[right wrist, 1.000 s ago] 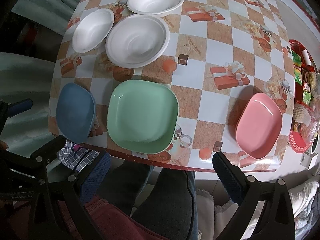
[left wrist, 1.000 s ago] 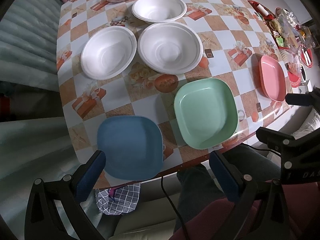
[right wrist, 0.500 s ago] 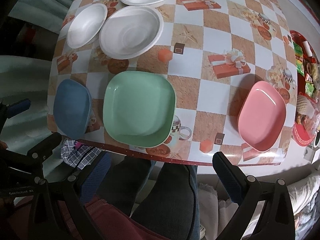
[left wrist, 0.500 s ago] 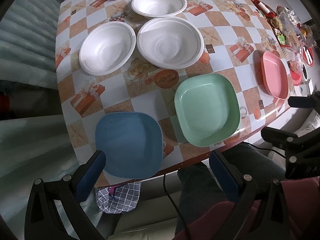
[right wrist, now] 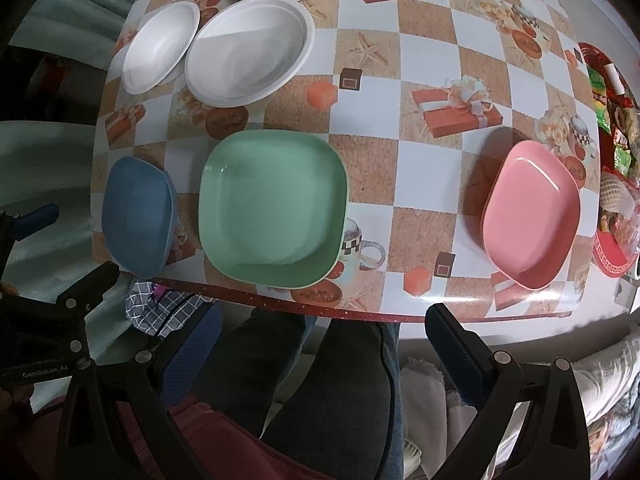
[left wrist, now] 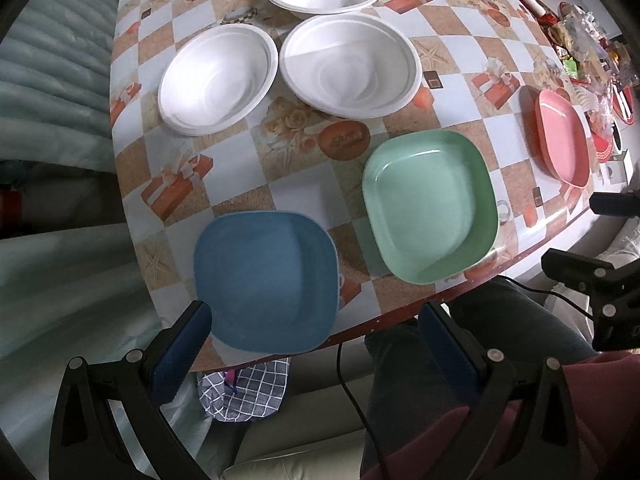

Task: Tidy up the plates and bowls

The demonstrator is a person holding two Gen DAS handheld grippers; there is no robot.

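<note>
Bench (left wrist: 304, 184) | blue plate (left wrist: 266, 280), green plate (right wrist: 272, 206), pink plate (right wrist: 532, 216) apart along near edge | three white bowls (left wrist: 350, 64) behind | left gripper (left wrist: 316, 344) fingers released, empty | right gripper (right wrist: 320, 354) fingers released, empty

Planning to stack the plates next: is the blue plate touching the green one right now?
Apart. The left wrist view shows a strip of checked tablecloth between the blue plate and the green plate.

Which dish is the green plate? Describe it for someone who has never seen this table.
On the checkered table, look along the near edge, where three square plates sit. The green plate is the middle one, between the blue plate and the pink plate.
</note>
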